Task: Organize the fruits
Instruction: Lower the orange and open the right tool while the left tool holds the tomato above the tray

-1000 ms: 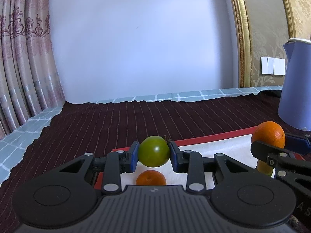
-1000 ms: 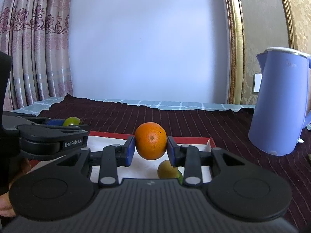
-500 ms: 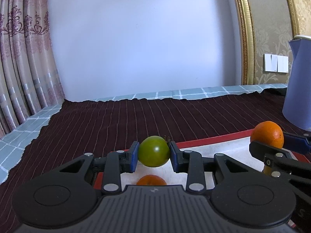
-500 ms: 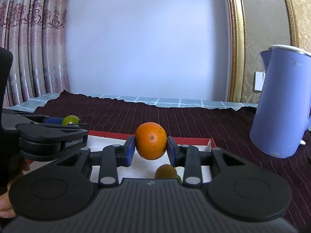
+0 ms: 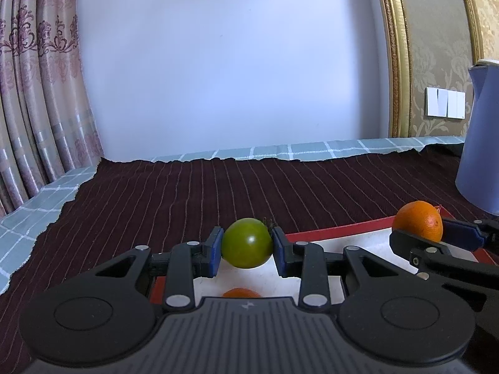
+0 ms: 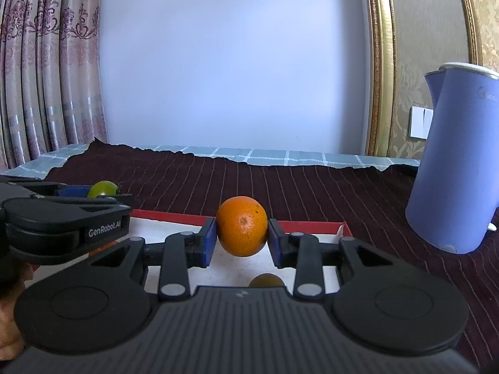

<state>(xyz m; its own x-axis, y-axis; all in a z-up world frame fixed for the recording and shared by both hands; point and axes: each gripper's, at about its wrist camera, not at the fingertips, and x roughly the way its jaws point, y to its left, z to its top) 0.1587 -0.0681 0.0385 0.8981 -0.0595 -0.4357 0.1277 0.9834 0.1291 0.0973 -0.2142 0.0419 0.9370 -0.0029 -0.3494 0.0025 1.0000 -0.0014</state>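
Note:
My left gripper (image 5: 247, 251) is shut on a green tomato (image 5: 247, 243), held above the near left part of a red-rimmed white tray (image 5: 343, 229). An orange fruit (image 5: 240, 293) lies on the tray just under it, mostly hidden by the gripper body. My right gripper (image 6: 241, 241) is shut on an orange (image 6: 242, 230) above the same tray (image 6: 312, 218). A dull yellow-green fruit (image 6: 266, 280) peeks out below it. In the left wrist view the orange (image 5: 418, 219) and right gripper show at the right; in the right wrist view the tomato (image 6: 102, 189) shows at the left.
A blue kettle (image 6: 458, 168) stands on the dark striped cloth (image 6: 312, 187) right of the tray. Pale checked cloth (image 5: 37, 205) borders the table at back and left. Curtains (image 5: 37, 93) hang at the left, and a hand (image 6: 9, 318) shows at the lower left.
The right gripper with the orange has drifted slightly forward and down over the tray; the fruit beneath it now sits lower in its view. The left gripper's grip on the tomato is unchanged.

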